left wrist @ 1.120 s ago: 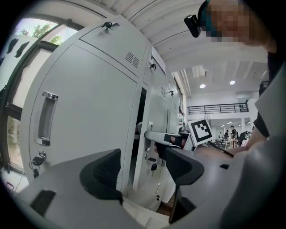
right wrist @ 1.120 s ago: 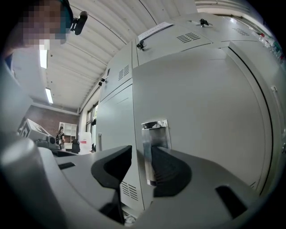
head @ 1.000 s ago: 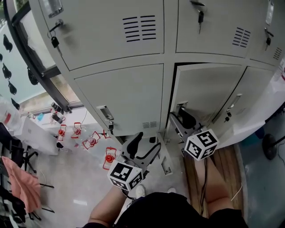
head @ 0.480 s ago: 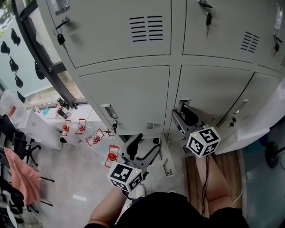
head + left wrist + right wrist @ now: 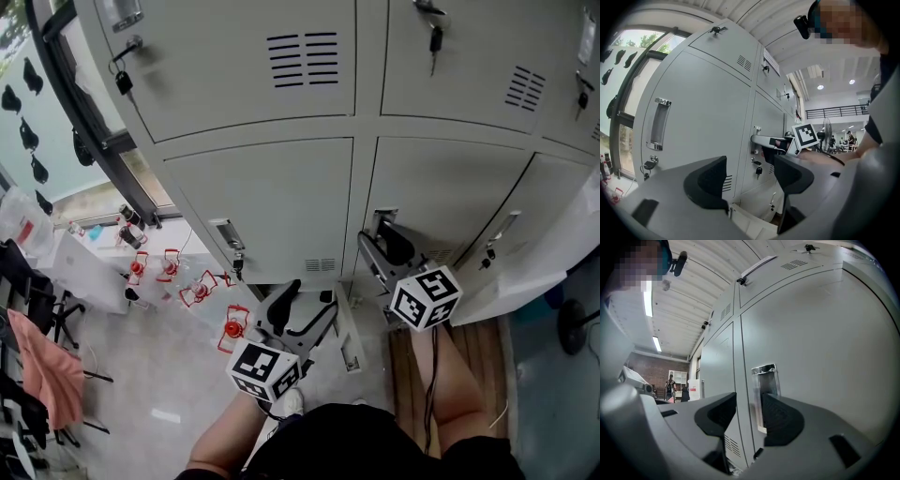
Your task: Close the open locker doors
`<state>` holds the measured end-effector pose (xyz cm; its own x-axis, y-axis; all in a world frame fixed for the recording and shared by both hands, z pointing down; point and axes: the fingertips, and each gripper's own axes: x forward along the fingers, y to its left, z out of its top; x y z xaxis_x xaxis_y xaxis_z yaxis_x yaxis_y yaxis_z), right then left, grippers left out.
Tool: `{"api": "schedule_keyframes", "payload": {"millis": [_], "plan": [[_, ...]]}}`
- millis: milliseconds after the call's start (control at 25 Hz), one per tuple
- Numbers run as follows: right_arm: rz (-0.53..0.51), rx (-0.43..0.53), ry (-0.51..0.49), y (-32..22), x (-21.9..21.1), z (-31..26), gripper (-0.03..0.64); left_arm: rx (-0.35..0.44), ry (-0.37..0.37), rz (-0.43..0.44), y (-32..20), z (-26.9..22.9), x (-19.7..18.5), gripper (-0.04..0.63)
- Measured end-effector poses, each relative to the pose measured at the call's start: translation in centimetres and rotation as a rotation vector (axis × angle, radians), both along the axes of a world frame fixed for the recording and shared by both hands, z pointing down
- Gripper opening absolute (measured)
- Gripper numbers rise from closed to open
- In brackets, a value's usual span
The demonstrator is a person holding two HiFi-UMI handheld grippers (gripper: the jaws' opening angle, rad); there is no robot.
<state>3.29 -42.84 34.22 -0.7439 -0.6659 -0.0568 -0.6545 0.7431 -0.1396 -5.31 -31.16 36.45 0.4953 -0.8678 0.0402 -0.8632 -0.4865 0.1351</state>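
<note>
The grey lower middle locker door lies flush in the row. My right gripper is at its left edge, next to the chrome recessed handle. In the right gripper view the right gripper is open, with that handle showing in the gap beyond its tips. My left gripper hangs lower, in front of the shut lower left door, open and empty. The lower right door stands out at an angle from the row.
Keys hang from locks on the upper doors and on the left one. Red clamps lie on the floor at left by a window frame. A pink cloth hangs at far left. Wooden flooring runs under the right lockers.
The lower middle door was ajar with a dark gap along its top; it has swung in and now sits flush. My right gripper went in with it. The left gripper barely moved.
</note>
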Motion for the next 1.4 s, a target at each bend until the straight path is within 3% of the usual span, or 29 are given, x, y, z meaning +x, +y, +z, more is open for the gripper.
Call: {"api": "schedule_keyframes", "payload": {"millis": [440, 880, 1200, 1400], "plan": [[0.008, -0.004, -0.002, 0.4, 2.0, 0.3, 0.169, -0.015, -0.001, 0.013, 0.1, 0.6, 1.9, 0.334], [0.048, -0.064, -0.051, 1.3, 8.7, 1.6, 0.181, -0.03, 0.004, -0.025, 2.1, 1.1, 5.5, 0.334], [0.03, -0.108, -0.05, 4.5, 11.7, 4.2, 0.186, -0.072, 0.01, -0.038, 4.7, 3.3, 8.7, 0.334], [0.066, -0.163, -0.033, 6.1, 12.5, 7.5, 0.212, -0.127, 0.012, -0.002, 5.6, 5.7, 9.2, 0.334]]}}
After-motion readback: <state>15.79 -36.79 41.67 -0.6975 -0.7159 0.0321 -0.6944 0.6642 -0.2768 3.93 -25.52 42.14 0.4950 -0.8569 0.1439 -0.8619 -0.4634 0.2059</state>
